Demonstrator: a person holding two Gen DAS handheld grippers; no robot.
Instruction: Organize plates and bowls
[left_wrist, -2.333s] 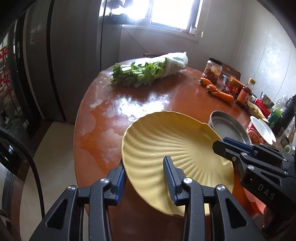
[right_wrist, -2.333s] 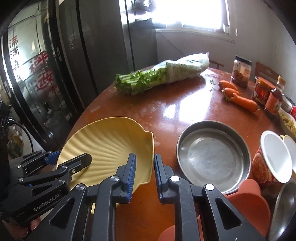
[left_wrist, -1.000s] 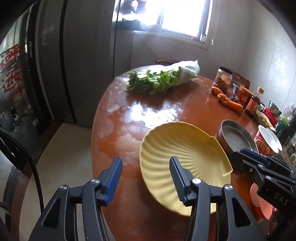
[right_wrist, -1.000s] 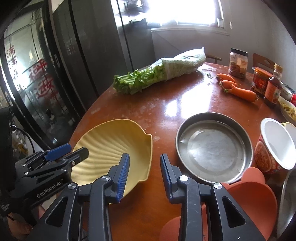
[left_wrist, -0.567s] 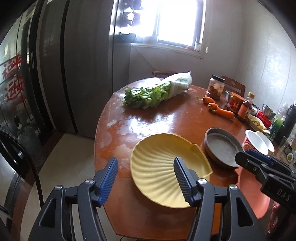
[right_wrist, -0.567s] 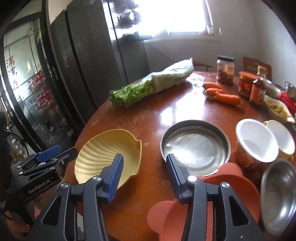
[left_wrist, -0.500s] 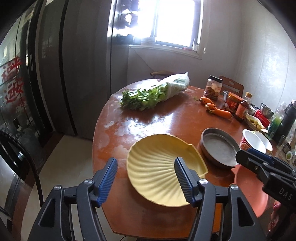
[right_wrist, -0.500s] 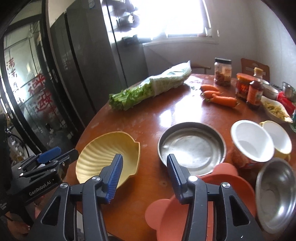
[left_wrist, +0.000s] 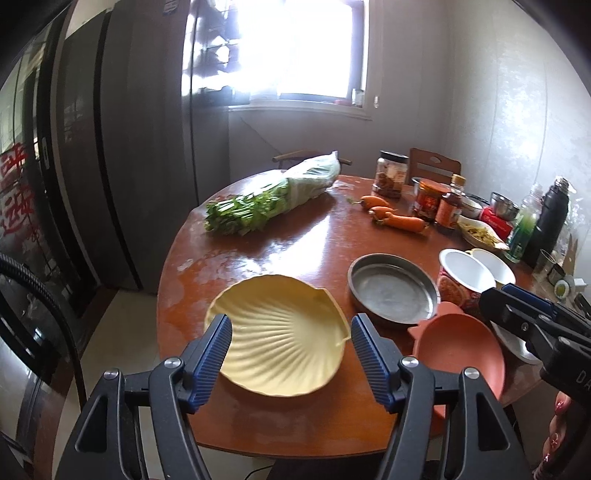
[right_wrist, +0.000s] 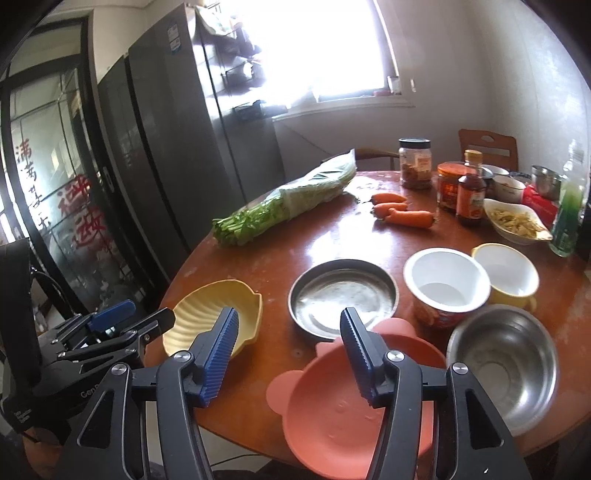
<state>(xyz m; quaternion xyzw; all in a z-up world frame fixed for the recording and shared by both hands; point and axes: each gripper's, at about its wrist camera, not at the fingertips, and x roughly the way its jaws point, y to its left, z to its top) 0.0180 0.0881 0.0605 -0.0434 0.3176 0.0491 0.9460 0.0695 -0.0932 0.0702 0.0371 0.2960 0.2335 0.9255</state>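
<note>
The left tool (left_wrist: 290, 352) is spread and empty; its jaws have just been opening, and nothing lies between them, the yellow shell plate (left_wrist: 280, 339) resting flat on the counter (left_wrist: 280, 243) just beyond and below its tips. The right tool (right_wrist: 288, 356) is spread too, its jaws having just been opening, with nothing between them. The shell plate (right_wrist: 218, 317) sits ahead and to that tool's left, the steel pan (right_wrist: 343, 295) straight ahead, the pink bowl (right_wrist: 354, 413) directly beneath and overhanging the counter edge, and the steel bowl (right_wrist: 506, 365) to its right.

The shell plate looks stiff, light and probably plastic, with ribs that should give the pads some bite. The scalloped rim is the place to pinch, one pad above and one below. The pink bowl looks soft and rubbery, so it may flex at the rim. The steel pieces look hard and slick, best gripped on their upright walls.
</note>
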